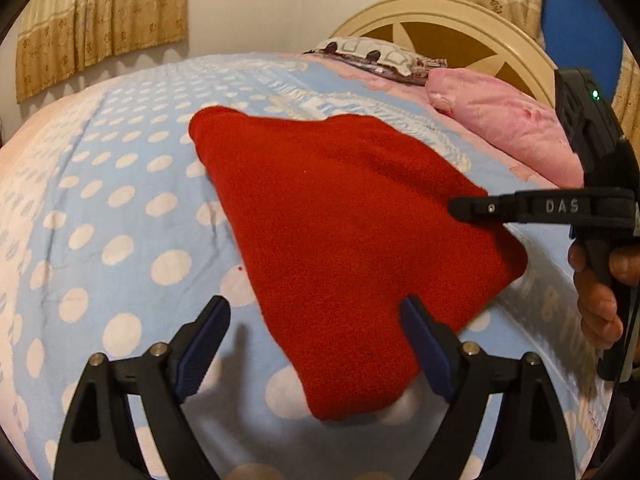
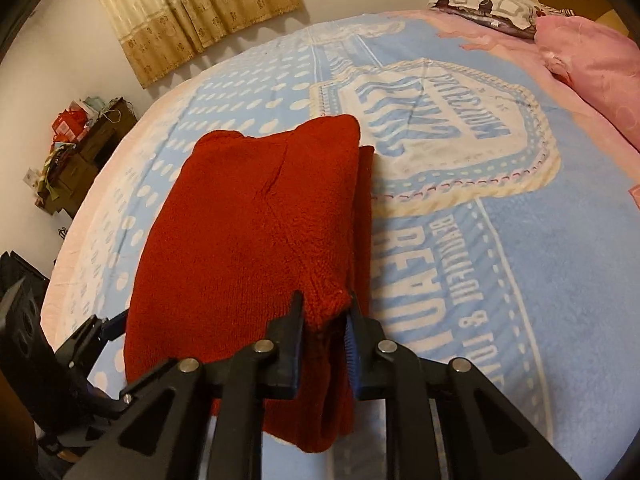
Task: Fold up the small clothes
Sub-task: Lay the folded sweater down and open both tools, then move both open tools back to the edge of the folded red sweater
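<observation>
Our right hand-held gripper is pinching a fold of the red knitted garment on the bed, while we are holding our left hand-held gripper released beside its edge.

Red sweater and pink pillow lie on bed.

Home bedroom: bed covered w/ a blue polka-dot blanket, cream headboard seen at its end, pillows laid beside it, curtains hung on wall, cluttered shelf seen in corner.
</observation>
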Demonstrator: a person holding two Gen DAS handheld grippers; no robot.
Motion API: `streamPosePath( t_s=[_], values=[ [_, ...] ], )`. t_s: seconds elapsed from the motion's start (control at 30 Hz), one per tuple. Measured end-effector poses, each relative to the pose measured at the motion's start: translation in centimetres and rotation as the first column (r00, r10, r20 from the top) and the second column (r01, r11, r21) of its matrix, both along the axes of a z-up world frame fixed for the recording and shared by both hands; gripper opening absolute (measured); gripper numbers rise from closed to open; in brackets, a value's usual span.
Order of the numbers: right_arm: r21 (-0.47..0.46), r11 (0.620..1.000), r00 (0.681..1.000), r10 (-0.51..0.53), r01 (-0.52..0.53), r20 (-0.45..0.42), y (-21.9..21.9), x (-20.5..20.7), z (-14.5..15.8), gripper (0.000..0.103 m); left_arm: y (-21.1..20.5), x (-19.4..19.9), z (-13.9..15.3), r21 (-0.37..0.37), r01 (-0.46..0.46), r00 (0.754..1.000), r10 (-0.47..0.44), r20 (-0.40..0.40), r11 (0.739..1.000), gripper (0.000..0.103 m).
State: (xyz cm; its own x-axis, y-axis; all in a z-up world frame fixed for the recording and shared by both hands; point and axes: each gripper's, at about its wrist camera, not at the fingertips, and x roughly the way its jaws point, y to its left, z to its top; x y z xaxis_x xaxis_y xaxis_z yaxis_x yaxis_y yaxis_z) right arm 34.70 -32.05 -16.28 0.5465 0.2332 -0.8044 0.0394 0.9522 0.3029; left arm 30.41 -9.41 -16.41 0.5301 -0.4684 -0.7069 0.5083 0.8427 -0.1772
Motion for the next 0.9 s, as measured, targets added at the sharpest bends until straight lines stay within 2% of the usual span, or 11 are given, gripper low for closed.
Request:
streamPosePath(
  t_s=[0.07, 0.13, 0.23, 0.33, 0.43, 0.47, 0.57, 0.6, 0.67, 0.73, 0.9],
  values=[
    [-0.017, 1.000, 1.000, -0.008, 0.008, -0.002, -0.1, 0.1, 0.5, 0.047, 0.2, 0.0, 0.0, -0.006, -0.005, 1.000, 0.005, -0.005, 1.000, 0.090],
    [-0.068, 0.997, 0.999, -0.024, 0.026, 0.033, 0.0, -0.1, 1.8, 0.050, 0.1, -0.2, -0.1, -0.007, -0.007, 1.000, 0.007, -0.003, 1.000, 0.090],
    [-0.164, 0.985, 0.989, -0.032, 0.056, 0.147, 0.8, -0.3, 4.9, 0.051, -0.1, -0.3, -0.3, -0.001, -0.003, 1.000, 0.003, -0.005, 1.000, 0.090],
    [-0.160, 0.986, 0.979, 0.068, -0.037, 0.193, 3.2, 0.7, 6.8, 0.056, -0.2, -0.2, -0.3, 0.003, 0.000, 1.000, 0.000, -0.006, 1.000, 0.090],
    [-0.176, 0.967, 0.972, 0.204, -0.182, 0.120, 6.6, 3.2, 5.8, 0.056, -0.2, -0.2, -0.4, 0.005, -0.001, 1.000, 0.001, -0.009, 1.000, 0.093],
    [-0.197, 0.962, 0.973, 0.210, -0.188, 0.100, 7.1, 3.8, 5.2, 0.056, -0.2, -0.2, -0.4, 0.005, -0.002, 1.000, 0.002, -0.011, 1.000, 0.093],
    [-0.282, 0.946, 0.986, 0.169, -0.158, 0.013, 7.6, 6.2, 3.0, 0.056, -0.1, -0.2, -0.5, -0.001, -0.001, 1.000, 0.001, -0.016, 1.000, 0.094],
    [-0.277, 0.951, 0.991, 0.135, -0.134, -0.015, 6.8, 6.8, 2.3, 0.056, 0.0, -0.2, -0.5, -0.001, -0.003, 1.000, 0.003, -0.017, 1.000, 0.095],
    [-0.198, 0.974, 0.992, 0.092, -0.109, -0.092, 4.9, 7.8, 0.6, 0.056, 0.0, -0.2, -0.5, -0.004, 0.000, 1.000, 0.000, -0.018, 1.000, 0.095],
    [-0.132, 0.988, 0.994, 0.066, -0.077, -0.082, 2.9, 7.6, -0.2, 0.055, -0.1, -0.3, -0.3, -0.004, 0.002, 1.000, -0.002, -0.008, 1.000, 0.095],
    [-0.106, 0.992, 0.996, 0.065, -0.071, -0.059, 1.2, 5.8, -1.0, 0.055, 0.8, -1.4, 1.5, -0.067, 0.001, 0.997, 0.004, 0.076, 0.998, 0.095]
  ],
)
